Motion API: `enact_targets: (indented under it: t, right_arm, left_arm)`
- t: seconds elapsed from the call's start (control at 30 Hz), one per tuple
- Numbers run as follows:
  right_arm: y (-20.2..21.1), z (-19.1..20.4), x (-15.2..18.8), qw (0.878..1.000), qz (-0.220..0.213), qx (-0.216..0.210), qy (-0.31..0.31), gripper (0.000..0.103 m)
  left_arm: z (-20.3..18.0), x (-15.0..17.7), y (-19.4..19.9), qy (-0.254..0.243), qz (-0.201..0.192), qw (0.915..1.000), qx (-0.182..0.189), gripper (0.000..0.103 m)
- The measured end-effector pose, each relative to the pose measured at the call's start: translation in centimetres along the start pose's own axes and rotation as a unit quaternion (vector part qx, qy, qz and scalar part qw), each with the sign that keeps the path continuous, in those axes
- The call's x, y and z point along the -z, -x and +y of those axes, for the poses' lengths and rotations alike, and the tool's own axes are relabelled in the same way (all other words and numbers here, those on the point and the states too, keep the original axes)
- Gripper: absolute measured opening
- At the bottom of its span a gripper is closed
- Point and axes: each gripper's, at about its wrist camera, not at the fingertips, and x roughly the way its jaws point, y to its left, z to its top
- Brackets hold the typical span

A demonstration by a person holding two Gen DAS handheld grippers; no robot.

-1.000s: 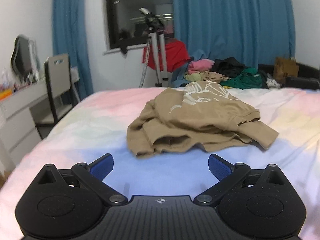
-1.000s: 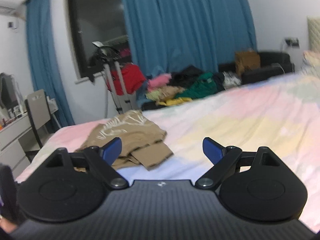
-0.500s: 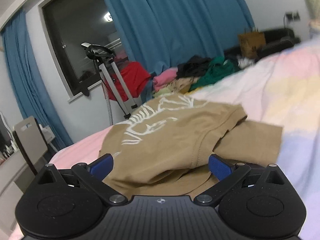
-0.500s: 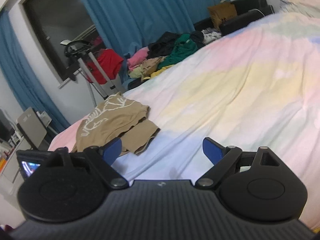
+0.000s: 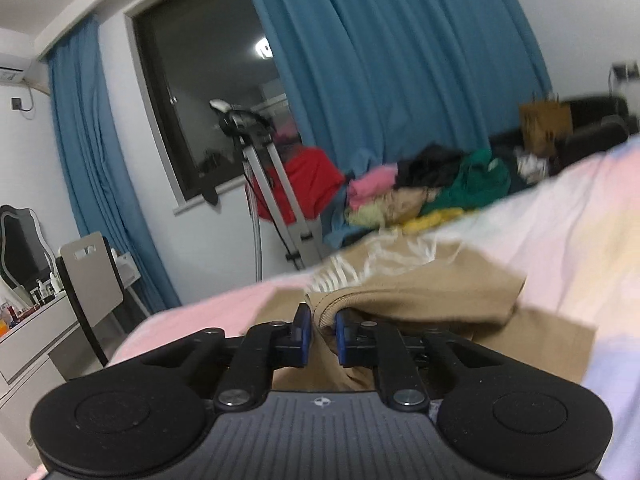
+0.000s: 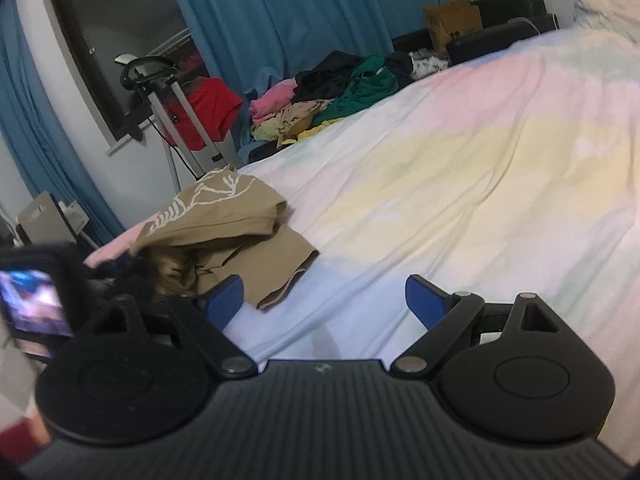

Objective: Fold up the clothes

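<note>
the left gripper (image 5: pixel 319 330) is clenched on a hem edge of the crumpled tan t-shirt (image 6: pixel 236 224), which lies on the bed (image 6: pixel 460 184) near its foot, likely to lift it open, while the right gripper (image 6: pixel 324 300) waits released just beside the shirt.

The tan shirt (image 5: pixel 420 292) is viewed at close range from the left wrist; from the right wrist, bed (image 6: pixel 460 184) and shirt are seen farther back.
</note>
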Motion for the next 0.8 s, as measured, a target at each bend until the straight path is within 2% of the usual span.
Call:
enact_targets:
  t: [0.23, 0.37, 0.5, 0.57, 0.67, 0.8]
  right_arm:
    - [1.4, 2.2, 1.1, 0.997, -0.050, -0.007, 0.060, 0.089]
    - [2.6, 4.5, 2.1, 0.989, -0.073, -0.032, 0.124, 0.089]
    - [5.3, 5.7, 2.4, 0.981, -0.087, -0.070, 0.156, 0.089]
    - [7.0, 6.2, 2.6, 0.979, -0.080, -0.095, 0.163, 0.089]
    - [9.5, 6.8, 2.7, 0.972, -0.052, -0.161, 0.162, 0.089]
    - [11.3, 8.0, 3.1, 0.951, -0.015, -0.257, 0.169, 0.089]
  left_arm:
    - [6.3, -2.5, 10.2, 0.041, -0.040, 0.9969, 0.053, 0.011]
    - [9.3, -3.1, 16.8, 0.052, -0.063, 0.9929, 0.086, 0.010]
    - [12.9, -3.8, 23.0, 0.079, -0.092, 0.9866, 0.110, 0.010]
    - [14.6, -3.9, 25.7, 0.095, -0.107, 0.9825, 0.119, 0.010]
    - [16.8, -3.7, 28.1, 0.126, -0.114, 0.9775, 0.125, 0.010]
    - [18.5, -2.2, 28.1, 0.149, -0.104, 0.9762, 0.118, 0.011]
